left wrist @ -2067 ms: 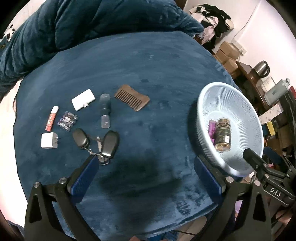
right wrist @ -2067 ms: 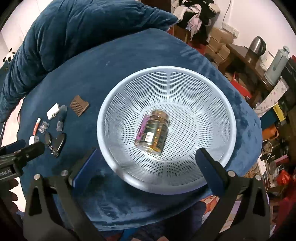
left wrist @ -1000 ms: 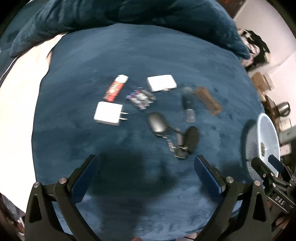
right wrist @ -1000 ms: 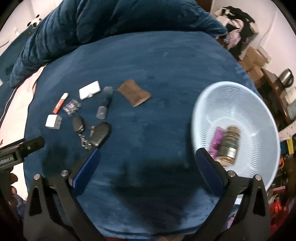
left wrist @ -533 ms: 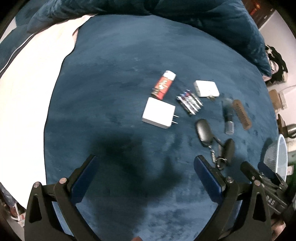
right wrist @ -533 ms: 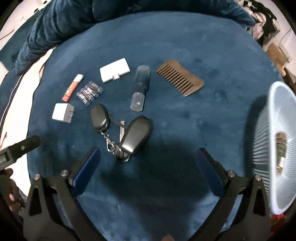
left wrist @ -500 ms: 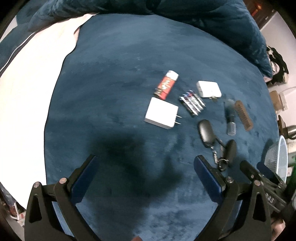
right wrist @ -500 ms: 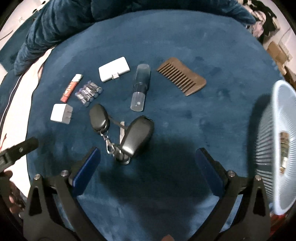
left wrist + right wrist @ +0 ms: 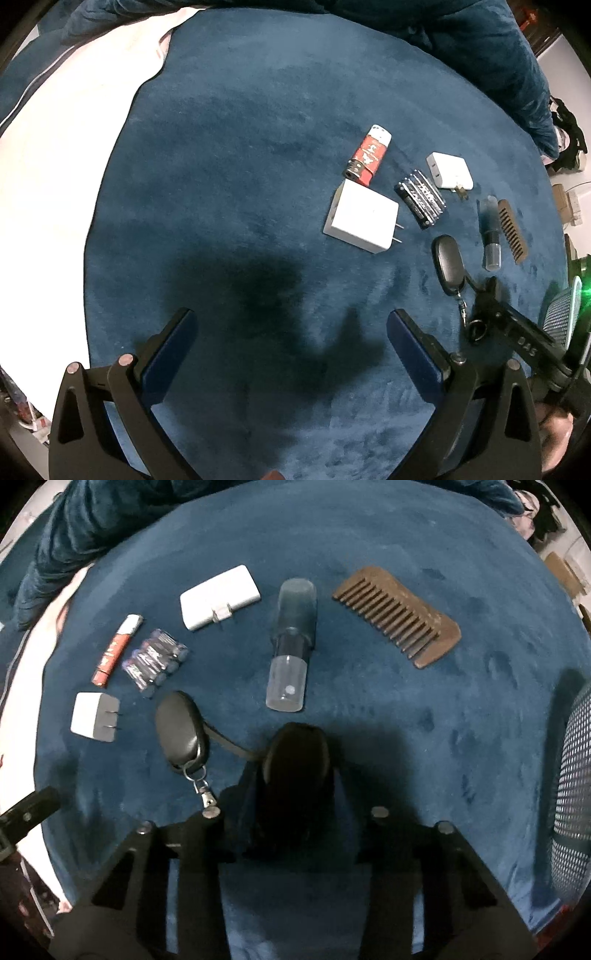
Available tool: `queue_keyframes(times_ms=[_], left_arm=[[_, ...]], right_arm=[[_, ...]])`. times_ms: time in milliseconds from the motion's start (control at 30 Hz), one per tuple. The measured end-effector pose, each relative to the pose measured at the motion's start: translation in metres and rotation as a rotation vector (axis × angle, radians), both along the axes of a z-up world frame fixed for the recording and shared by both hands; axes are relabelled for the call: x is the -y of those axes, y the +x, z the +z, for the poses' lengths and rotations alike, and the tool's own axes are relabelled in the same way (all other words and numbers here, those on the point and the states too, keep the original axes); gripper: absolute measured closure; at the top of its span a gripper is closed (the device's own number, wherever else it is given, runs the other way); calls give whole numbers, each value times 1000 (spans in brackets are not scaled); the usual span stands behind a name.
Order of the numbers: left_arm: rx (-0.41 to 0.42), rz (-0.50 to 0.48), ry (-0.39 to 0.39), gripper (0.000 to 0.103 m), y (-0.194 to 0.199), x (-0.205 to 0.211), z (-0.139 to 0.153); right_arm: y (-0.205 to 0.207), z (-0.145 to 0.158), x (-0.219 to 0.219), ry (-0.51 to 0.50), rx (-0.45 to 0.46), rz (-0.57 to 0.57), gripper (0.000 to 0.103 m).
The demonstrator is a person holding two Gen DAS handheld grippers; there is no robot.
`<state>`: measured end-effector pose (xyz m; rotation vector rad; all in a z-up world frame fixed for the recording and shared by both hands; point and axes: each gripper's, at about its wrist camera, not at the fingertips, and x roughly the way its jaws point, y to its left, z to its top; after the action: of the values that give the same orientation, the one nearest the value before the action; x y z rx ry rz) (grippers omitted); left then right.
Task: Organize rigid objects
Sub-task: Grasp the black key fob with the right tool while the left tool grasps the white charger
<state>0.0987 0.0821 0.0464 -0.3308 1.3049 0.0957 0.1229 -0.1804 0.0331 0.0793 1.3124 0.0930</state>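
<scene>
Small objects lie on a dark blue plush surface. My right gripper (image 9: 291, 794) is shut on the larger black car key fob (image 9: 295, 760), which is chained to a smaller black fob (image 9: 179, 733). Beyond it lie a clear spray bottle (image 9: 293, 642), a wooden comb (image 9: 400, 614), a flat white adapter (image 9: 219, 596), a battery pack (image 9: 155, 661), a red lighter (image 9: 116, 650) and a white plug cube (image 9: 94, 716). My left gripper (image 9: 291, 350) is open and empty above bare fabric, left of the white plug cube (image 9: 360, 219) and the smaller fob (image 9: 448, 264).
The pale blue perforated basket (image 9: 572, 794) stands at the right edge. A bunched blue quilt (image 9: 92, 520) lies at the back. White bedding (image 9: 55, 147) lies to the left of the blue surface. The right gripper's body (image 9: 517, 339) shows in the left wrist view.
My right gripper has come down and closed on the larger key fob. My left gripper has drifted a little further left and stays open.
</scene>
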Motion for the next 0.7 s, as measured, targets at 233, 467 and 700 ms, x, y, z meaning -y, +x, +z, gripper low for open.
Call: queue_keyframes(times_ms=[233,467,700], left_arm=[[-2,-14,6,1,0,9,-1],[0,-33,8,1,1,19,1],[-12,-30,8,1,3,14,0]], right_arm=[[-11,18,47,-84,47,-69,64],[-21,22,59,-36,33,-76,64],[-26,24,56,-27,47,-60,64]])
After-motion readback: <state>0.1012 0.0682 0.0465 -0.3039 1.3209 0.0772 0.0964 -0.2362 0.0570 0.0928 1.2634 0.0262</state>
